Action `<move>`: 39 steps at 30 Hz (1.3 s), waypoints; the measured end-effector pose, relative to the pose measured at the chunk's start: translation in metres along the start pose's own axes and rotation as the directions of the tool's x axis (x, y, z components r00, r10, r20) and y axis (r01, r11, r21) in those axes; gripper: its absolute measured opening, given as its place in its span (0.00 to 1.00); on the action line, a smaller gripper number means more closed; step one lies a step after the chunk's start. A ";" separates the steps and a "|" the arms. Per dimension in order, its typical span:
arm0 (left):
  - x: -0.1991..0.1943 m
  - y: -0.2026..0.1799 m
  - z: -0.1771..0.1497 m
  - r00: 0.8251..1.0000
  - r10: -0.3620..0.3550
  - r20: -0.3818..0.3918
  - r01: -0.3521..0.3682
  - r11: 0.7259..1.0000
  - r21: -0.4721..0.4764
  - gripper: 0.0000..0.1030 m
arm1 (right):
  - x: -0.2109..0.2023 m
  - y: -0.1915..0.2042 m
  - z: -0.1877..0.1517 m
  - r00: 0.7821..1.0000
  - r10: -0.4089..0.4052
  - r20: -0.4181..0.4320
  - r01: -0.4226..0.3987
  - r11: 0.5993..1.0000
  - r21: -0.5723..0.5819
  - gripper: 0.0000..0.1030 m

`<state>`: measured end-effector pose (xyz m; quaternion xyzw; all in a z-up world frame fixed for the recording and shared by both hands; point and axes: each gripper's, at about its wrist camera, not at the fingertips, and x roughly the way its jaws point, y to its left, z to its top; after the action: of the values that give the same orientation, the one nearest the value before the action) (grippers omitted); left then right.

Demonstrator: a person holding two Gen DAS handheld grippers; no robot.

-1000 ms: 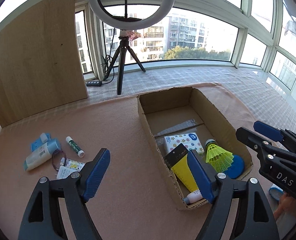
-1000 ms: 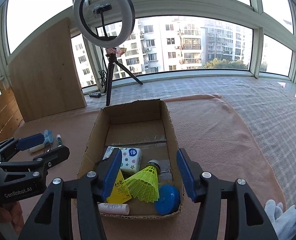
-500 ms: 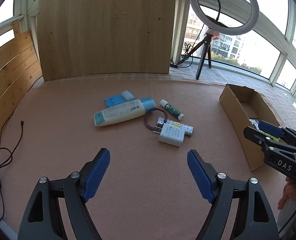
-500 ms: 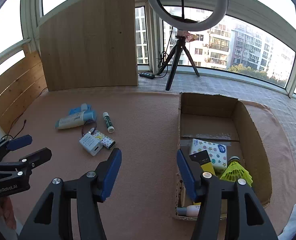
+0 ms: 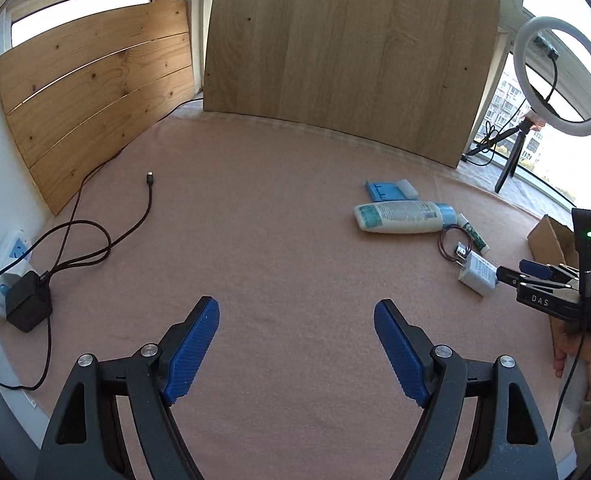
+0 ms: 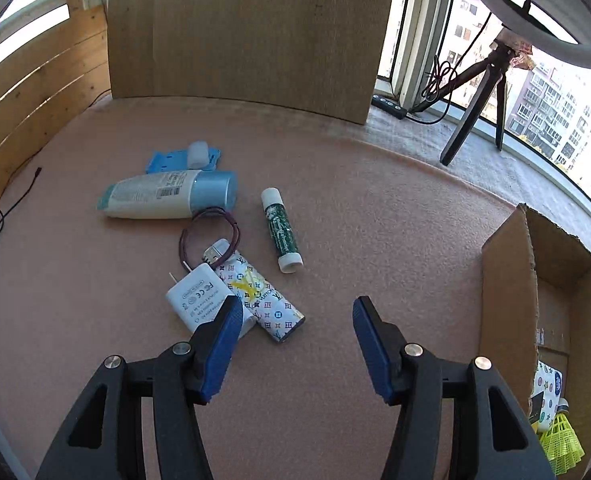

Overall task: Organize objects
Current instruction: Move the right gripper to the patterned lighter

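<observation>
Right gripper [image 6: 295,334] hangs just short of the loose pile on the pink mat [image 6: 375,208], jaws spread, nothing between them. White charger [image 6: 199,300] and patterned case [image 6: 263,300] lie ahead and to its left; the left pad overlaps the charger's near corner in view, contact uncertain. The case's long axis runs diagonally, far-left to near-right. Cardboard box [image 6: 507,292] stands to the right. Left gripper [image 5: 295,348], jaws wide and empty, points down at bare mat, well apart from the pile. Right hand is nearer.
</observation>
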<state>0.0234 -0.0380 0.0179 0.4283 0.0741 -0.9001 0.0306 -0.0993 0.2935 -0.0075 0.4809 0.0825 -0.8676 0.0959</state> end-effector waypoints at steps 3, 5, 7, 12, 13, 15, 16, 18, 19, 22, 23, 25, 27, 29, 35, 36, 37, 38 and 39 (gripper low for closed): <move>0.006 0.007 0.000 1.000 0.002 -0.016 -0.002 1.000 -0.025 0.80 | 0.009 -0.007 -0.011 0.998 0.024 -0.056 -0.026 0.999 -0.033 0.52; 0.009 0.003 0.002 1.000 -0.004 -0.021 0.003 1.000 -0.023 0.80 | 0.013 -0.005 -0.013 0.998 0.029 -0.054 -0.033 0.997 -0.074 0.52; 0.009 -0.003 0.003 1.000 -0.007 -0.018 0.007 1.000 -0.006 0.80 | 0.014 -0.001 -0.010 0.999 0.020 -0.032 -0.023 0.996 -0.084 0.52; 0.010 -0.022 0.004 1.000 -0.023 -0.021 0.023 0.999 0.024 0.80 | 0.022 0.028 0.002 1.000 -0.027 -0.006 0.027 0.997 -0.077 0.53; 0.011 -0.024 0.003 0.999 -0.025 -0.023 0.025 0.999 0.025 0.80 | 0.023 0.035 0.003 1.000 -0.030 0.000 0.030 0.997 -0.066 0.54; 0.013 -0.029 0.003 0.999 -0.029 -0.028 0.029 0.999 0.028 0.80 | 0.025 0.051 0.003 0.999 -0.028 0.016 0.028 0.998 -0.050 0.57; 0.013 -0.031 0.003 0.999 -0.031 -0.031 0.032 0.999 0.033 0.80 | 0.024 0.059 0.002 1.000 -0.019 0.025 0.021 0.998 -0.066 0.58; 0.013 -0.034 0.003 0.999 -0.035 -0.030 0.036 0.998 0.043 0.80 | 0.022 0.065 0.001 0.999 -0.005 0.033 0.009 0.994 -0.107 0.58; 0.013 -0.035 0.003 0.999 -0.036 -0.029 0.038 0.998 0.047 0.80 | 0.021 0.061 0.000 0.999 -0.003 0.032 0.006 0.994 -0.112 0.60; 0.014 -0.034 0.002 0.999 -0.036 -0.031 0.038 0.998 0.049 0.81 | 0.024 0.036 -0.003 1.000 0.012 0.028 -0.010 0.997 -0.077 0.61; 0.015 -0.033 0.001 0.999 -0.035 -0.035 0.037 0.998 0.046 0.81 | 0.025 0.029 -0.002 0.999 0.033 0.028 -0.031 0.997 -0.066 0.61; 0.018 -0.031 -0.001 0.998 -0.036 -0.045 0.037 0.999 0.038 0.81 | 0.029 0.022 0.000 0.997 0.076 0.020 -0.075 0.995 -0.060 0.60; 0.020 -0.033 -0.003 0.998 -0.038 -0.052 0.040 0.998 0.040 0.81 | 0.029 0.025 0.003 0.993 0.113 0.021 -0.111 0.990 -0.087 0.45; 0.023 -0.036 -0.006 0.997 -0.041 -0.059 0.044 0.998 0.048 0.81 | 0.027 0.034 0.004 0.991 0.132 0.014 -0.130 0.984 -0.124 0.26; 0.035 -0.060 -0.015 0.992 -0.082 -0.095 0.090 0.993 0.079 0.81 | 0.013 0.050 -0.016 0.986 0.169 0.000 -0.167 0.975 -0.147 0.20; 0.037 -0.065 -0.016 0.990 -0.094 -0.103 0.103 0.991 0.085 0.81 | 0.008 0.051 -0.022 0.985 0.173 -0.001 -0.171 0.975 -0.141 0.20; 0.041 -0.071 -0.018 0.988 -0.108 -0.111 0.118 0.989 0.092 0.81 | 0.004 0.050 -0.029 0.984 0.178 -0.003 -0.177 0.975 -0.138 0.20; 0.044 -0.078 -0.020 0.985 -0.119 -0.121 0.132 0.986 0.100 0.81 | -0.001 0.050 -0.036 0.983 0.184 -0.007 -0.183 0.973 -0.140 0.20; 0.048 -0.085 -0.022 0.982 -0.134 -0.133 0.148 0.983 0.108 0.81 | -0.006 0.049 -0.044 0.981 0.192 -0.013 -0.191 0.971 -0.140 0.20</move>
<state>0.0005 0.0495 -0.0239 0.4786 0.0531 -0.8741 -0.0632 -0.0484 0.2570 -0.0277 0.4782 0.0968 -0.8465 0.2129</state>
